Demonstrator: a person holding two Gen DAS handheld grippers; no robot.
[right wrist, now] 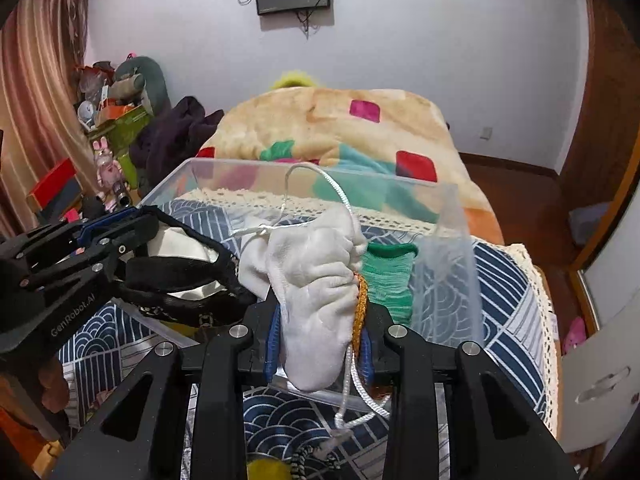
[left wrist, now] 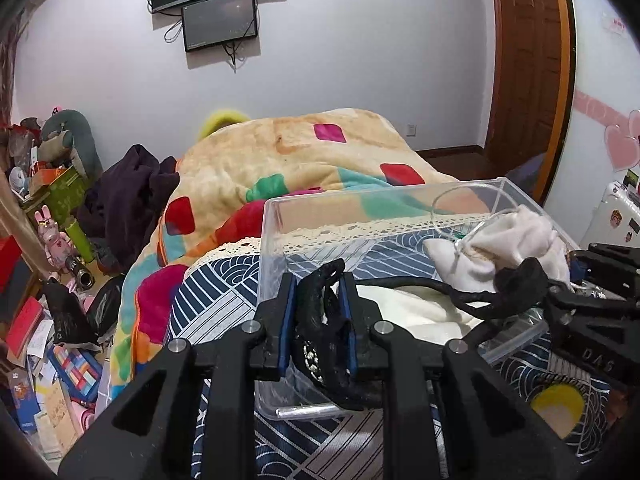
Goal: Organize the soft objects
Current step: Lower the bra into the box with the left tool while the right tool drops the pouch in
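Observation:
A clear plastic bin [left wrist: 276, 220] stands on the bed with a cream cloth [left wrist: 416, 308] inside. My left gripper [left wrist: 318, 312] is shut on a black strappy fabric piece [left wrist: 320, 320] over the bin's near edge; its straps run right across the bin. My right gripper [right wrist: 320, 332] is shut on a white drawstring pouch [right wrist: 316, 280] with a white cord [right wrist: 360, 388] and an orange knitted bit [right wrist: 360, 308], held over the bin [right wrist: 176, 176]. A green knitted item [right wrist: 390, 276] lies in the bin. The left gripper [right wrist: 132, 220] appears at the left of the right wrist view.
The bin sits on a blue wave-pattern cover [left wrist: 224, 304]. A colourful blanket [left wrist: 300, 160] is heaped beyond it. Clutter and boxes [left wrist: 52, 200] fill the floor at left. A wooden door [left wrist: 524, 60] stands at the back right, with screens [left wrist: 218, 20] on the wall.

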